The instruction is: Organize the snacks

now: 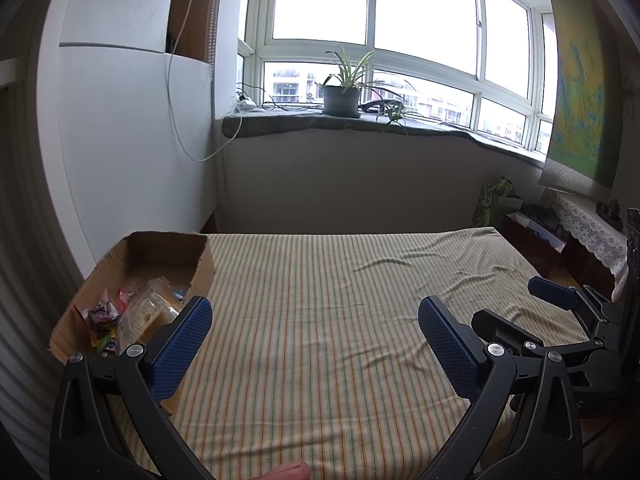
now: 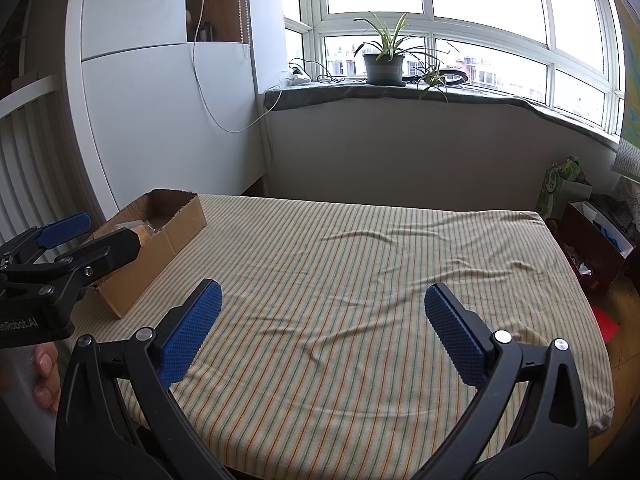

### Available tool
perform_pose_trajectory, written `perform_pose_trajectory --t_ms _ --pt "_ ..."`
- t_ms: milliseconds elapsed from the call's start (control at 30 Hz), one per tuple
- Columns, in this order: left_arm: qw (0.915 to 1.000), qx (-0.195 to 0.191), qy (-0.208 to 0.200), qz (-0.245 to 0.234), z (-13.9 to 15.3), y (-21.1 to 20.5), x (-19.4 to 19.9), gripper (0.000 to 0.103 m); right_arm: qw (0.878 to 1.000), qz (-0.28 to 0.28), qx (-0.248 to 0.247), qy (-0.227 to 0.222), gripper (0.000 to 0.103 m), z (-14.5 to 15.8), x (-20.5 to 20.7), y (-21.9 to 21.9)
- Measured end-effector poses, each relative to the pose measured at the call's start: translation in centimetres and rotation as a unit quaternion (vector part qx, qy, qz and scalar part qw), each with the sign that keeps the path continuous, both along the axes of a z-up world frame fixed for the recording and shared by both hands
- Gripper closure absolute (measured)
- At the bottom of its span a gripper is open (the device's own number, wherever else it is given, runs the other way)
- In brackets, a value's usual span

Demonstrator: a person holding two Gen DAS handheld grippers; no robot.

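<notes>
Both claws spread wide, holding nothing. Snacks (image 1: pixel 132 312) lie in the box (image 1: pixel 168 248), just left of the left claw (image 1: pixel 316 320); right claw (image 2: pixel 322 324) well apart. Crinkly packets look light, slippery, crushable; pinch a sealed edge.

We can't read the snacks (image 1: pixel 132 312) in the box (image 1: pixel 200 276): wrappers blur together, and the left finger (image 1: pixel 180 344) covers the near ones. From the right wrist, the box (image 2: pixel 160 248) wall and the left gripper (image 2: pixel 96 236) hide nearly all contents. The hand (image 2: pixel 46 376) is cut off by the edge. Bags (image 2: pixel 568 192) beside the bed are too small to tell.
</notes>
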State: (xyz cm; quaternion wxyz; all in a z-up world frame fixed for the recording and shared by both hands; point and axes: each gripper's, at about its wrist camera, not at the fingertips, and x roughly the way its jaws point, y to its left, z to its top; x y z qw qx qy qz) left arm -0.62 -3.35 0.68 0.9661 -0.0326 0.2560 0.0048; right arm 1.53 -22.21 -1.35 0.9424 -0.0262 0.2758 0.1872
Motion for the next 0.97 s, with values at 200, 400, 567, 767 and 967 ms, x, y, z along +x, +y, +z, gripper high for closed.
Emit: perform_pose_trajectory --t_ms 200,400,567,767,967 --pt "1.0000 -0.001 0.002 -0.001 -0.06 -0.09 -0.02 0.000 1.000 0.000 -0.001 0.000 0.000 -0.04 -0.02 -0.02" --pt "1.0000 -0.003 0.007 -0.004 -0.28 -0.17 0.20 0.000 1.000 -0.001 -0.001 0.002 0.000 -0.16 -0.05 -0.02" --pt "0.9998 -0.012 0.014 -0.009 -0.54 -0.08 0.38 0.000 1.000 -0.001 -0.001 0.003 0.000 -0.29 -0.08 -0.12" --pt "0.9997 -0.015 0.015 -0.010 -0.82 -0.04 0.38 0.000 1.000 -0.002 -0.005 0.008 0.000 -0.71 -0.14 -0.04" --pt "0.9999 0.001 0.009 0.004 -0.74 -0.29 0.07 0.000 1.000 -0.005 -0.004 0.008 0.000 -0.65 -0.07 0.08"
